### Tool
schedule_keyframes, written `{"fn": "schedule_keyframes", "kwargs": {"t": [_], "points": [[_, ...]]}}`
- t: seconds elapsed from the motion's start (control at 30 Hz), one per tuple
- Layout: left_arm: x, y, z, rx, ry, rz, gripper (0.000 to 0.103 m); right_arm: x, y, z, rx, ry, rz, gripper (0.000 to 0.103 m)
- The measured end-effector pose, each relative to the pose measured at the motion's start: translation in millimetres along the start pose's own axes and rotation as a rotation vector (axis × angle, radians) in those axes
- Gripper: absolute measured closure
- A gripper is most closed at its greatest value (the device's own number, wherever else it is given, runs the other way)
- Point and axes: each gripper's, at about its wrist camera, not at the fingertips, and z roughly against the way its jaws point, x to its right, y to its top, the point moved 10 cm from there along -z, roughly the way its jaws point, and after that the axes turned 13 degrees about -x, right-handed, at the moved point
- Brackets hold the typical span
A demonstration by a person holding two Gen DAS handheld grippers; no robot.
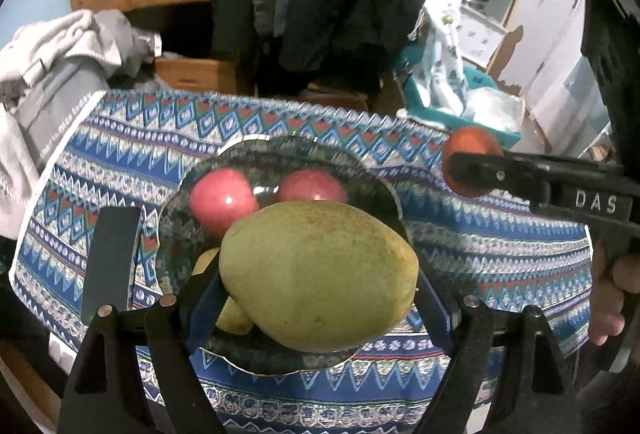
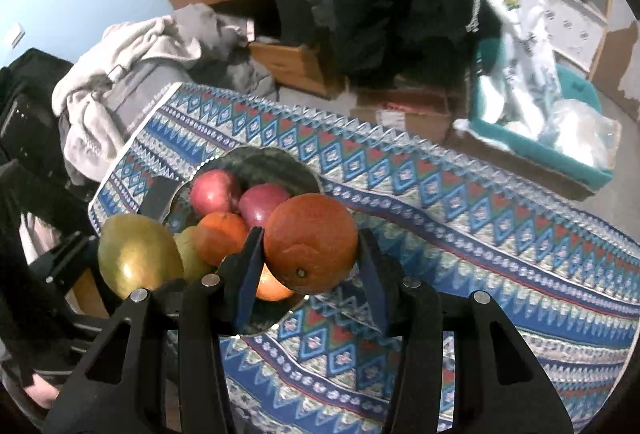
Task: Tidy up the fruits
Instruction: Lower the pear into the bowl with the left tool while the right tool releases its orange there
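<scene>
My left gripper (image 1: 318, 288) is shut on a large green mango (image 1: 318, 266), held just above the near side of a dark glass bowl (image 1: 280, 148). Two red apples (image 1: 223, 200) and a small yellow-green fruit (image 1: 236, 318) lie in the bowl. In the right wrist view my right gripper (image 2: 311, 238) is shut on an orange (image 2: 310, 246), hanging over the bowl's (image 2: 260, 156) right edge. Below it lie the apples (image 2: 214, 192) and two other oranges (image 2: 222, 236). The mango (image 2: 138, 254) shows at the left.
A blue patterned cloth (image 1: 480, 234) covers the table. A black flat rectangle (image 1: 110, 262) lies left of the bowl. Behind the table stand a teal bin with plastic bags (image 1: 440, 106), grey piled clothes (image 1: 60, 46) and cardboard boxes (image 2: 400, 114). A hand (image 1: 612, 298) grips the right handle.
</scene>
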Motion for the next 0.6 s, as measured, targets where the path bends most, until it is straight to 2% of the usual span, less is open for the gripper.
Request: {"fn": "schedule_keyframes", "kwargs": {"t": [0.3,0.6], "points": [[-15,-17,-33,-0.079,0.015,0.036,0.018,-7,7,-47,-0.084,0.035,-0.01,0.057],[-25,-21,-48,-0.106,0.021,0.062,0.017,-16,6,-80,-0.139,0.032,0.009,0.056]]}}
